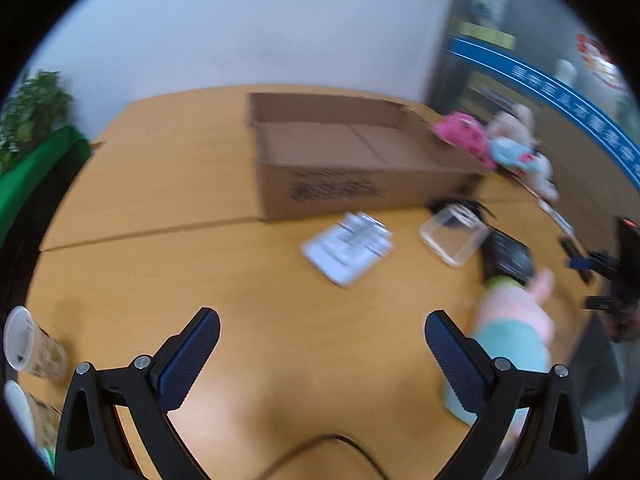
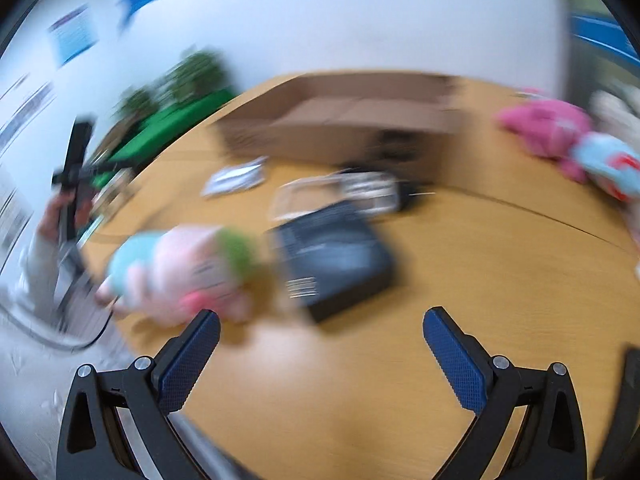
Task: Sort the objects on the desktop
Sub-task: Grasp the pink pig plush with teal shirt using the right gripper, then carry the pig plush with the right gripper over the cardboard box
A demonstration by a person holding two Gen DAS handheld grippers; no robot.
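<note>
Both claws spread wide and empty, left claw (image 1: 322, 336) and right claw (image 2: 320, 334) over the table's near edge; approach step, nothing picked: next, close on the plush doll (image 2: 180, 264) at that edge, carry to cardboard box (image 1: 352, 160) mid-table.

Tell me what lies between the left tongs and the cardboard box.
In the left wrist view, bare wooden table fills most of the stretch from the open left tongs to the cardboard box; a white booklet lies just before the box.
</note>
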